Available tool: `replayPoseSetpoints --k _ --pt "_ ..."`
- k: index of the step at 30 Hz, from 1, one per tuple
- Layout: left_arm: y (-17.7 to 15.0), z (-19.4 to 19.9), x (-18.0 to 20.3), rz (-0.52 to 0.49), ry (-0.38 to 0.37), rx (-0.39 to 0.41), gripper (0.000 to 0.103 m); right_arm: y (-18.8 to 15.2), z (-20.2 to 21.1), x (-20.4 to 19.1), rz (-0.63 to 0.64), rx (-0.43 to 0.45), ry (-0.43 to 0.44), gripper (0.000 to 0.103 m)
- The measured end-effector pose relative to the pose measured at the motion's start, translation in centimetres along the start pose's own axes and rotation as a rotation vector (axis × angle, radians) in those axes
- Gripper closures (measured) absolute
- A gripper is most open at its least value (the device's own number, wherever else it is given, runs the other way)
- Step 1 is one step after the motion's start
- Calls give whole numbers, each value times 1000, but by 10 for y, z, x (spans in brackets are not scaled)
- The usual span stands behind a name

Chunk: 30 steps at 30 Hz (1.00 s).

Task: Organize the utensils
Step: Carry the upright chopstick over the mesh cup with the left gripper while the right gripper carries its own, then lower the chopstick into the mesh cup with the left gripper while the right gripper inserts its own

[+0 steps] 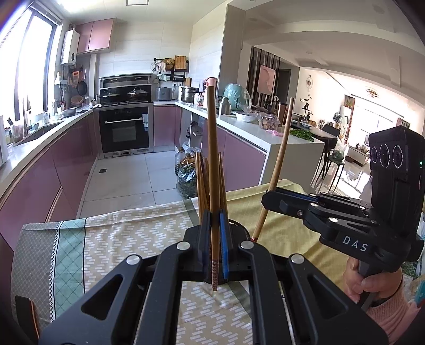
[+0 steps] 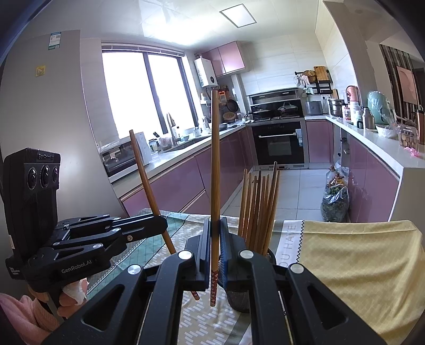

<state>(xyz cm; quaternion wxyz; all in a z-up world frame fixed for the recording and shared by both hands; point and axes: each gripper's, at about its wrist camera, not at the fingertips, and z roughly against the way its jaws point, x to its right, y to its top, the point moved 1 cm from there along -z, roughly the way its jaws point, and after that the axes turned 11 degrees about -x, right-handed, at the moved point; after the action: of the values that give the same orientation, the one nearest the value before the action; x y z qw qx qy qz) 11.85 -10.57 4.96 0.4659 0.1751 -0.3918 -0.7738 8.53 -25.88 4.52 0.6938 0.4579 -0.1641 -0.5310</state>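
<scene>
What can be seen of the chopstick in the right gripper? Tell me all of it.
The chopstick is one long brown stick that looks like wood or bamboo, with a red patterned band near its lower end. It stands nearly upright, clamped low on its length by the right gripper, with its patterned end hanging just above the tablecloth.

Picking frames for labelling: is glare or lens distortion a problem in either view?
Left wrist view: window blown out, counters bowed by fisheye, corners vignetted, the held chopstick sharp. Right wrist view: window and ceiling light overexposed, fridge edge curved, its chopstick crisp.
</scene>
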Motion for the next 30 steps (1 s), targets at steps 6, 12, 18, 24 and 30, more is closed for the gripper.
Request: replayPoseSetpoints --k 6,12,18,24,30 --pt "6 3 -1 -1 -3 16 95 6 0 0 5 14 -3 97" --pt "9 4 -3 -1 -16 22 95 8 -1 2 7 21 -3 97" --pt "12 8 -3 -6 -23 38 95 10 0 3 8 26 -6 97" --pt "17 11 -3 -10 -21 47 95 13 2 4 6 34 -10 97" --pt "19 10 1 -10 -20 46 95 11 0 4 0 37 -17 97"
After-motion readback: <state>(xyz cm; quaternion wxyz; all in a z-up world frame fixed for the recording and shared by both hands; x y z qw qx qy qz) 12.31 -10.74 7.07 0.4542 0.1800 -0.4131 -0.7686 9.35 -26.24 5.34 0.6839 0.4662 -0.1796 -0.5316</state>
